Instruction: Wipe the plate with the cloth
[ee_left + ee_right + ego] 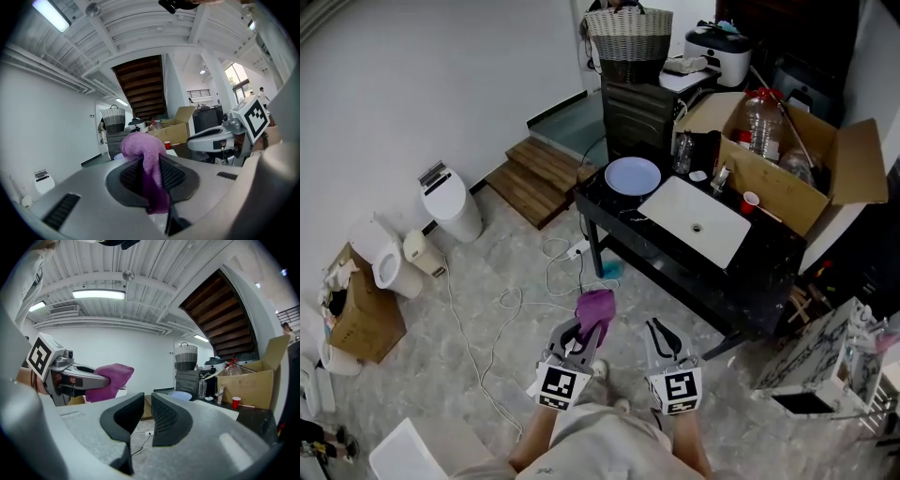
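Observation:
A pale blue plate (633,175) lies on the left end of a black table (675,272), far ahead of both grippers. My left gripper (584,330) is shut on a purple cloth (595,306), held over the floor in front of the table. In the left gripper view the cloth (145,154) bunches up above the jaws and hangs down between them. My right gripper (664,331) is beside the left one, its jaws nearly together with nothing between them. The right gripper view shows the plate (180,394) ahead and the cloth (111,377) to the left.
A white rectangular basin (694,220), a red cup (751,200) and an open cardboard box (787,159) share the table. Cables (516,309) trail over the floor. Wooden steps (539,173) and a white bin (450,202) stand to the left.

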The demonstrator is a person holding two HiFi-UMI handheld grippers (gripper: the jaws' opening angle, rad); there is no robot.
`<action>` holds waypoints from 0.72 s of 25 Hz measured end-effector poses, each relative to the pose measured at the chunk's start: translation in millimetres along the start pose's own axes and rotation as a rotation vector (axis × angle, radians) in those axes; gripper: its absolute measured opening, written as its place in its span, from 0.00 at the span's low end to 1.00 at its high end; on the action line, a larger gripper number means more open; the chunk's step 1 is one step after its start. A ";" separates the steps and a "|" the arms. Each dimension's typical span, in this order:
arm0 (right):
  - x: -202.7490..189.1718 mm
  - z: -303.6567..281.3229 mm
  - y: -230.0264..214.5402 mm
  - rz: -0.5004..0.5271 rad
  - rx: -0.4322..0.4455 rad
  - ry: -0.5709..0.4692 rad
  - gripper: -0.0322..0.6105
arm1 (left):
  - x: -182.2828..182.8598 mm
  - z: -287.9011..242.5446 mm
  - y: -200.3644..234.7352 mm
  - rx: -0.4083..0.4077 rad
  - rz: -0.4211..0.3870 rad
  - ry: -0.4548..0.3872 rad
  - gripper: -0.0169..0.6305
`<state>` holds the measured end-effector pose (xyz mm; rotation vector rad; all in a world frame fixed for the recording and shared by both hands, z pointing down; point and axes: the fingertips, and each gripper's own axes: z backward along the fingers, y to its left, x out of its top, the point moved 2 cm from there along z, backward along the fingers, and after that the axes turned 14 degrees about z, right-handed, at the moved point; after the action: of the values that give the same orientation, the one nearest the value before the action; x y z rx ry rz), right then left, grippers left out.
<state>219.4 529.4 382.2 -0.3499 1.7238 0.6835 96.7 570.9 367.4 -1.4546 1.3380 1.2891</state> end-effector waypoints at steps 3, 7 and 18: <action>-0.7 -8.2 -5.9 0.012 -0.012 0.009 0.12 | -0.4 -12.5 4.8 -0.016 0.008 -0.007 0.12; 0.2 -24.8 -15.3 0.024 -0.032 0.026 0.12 | 2.2 -30.9 15.6 -0.043 0.018 -0.009 0.12; 2.8 -94.9 -28.4 0.039 -0.057 0.071 0.12 | 13.4 -79.7 74.7 -0.066 0.019 -0.012 0.12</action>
<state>160.7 449.6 385.5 -0.3852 1.7845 0.7580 36.5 479.2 377.4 -1.4798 1.3152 1.3633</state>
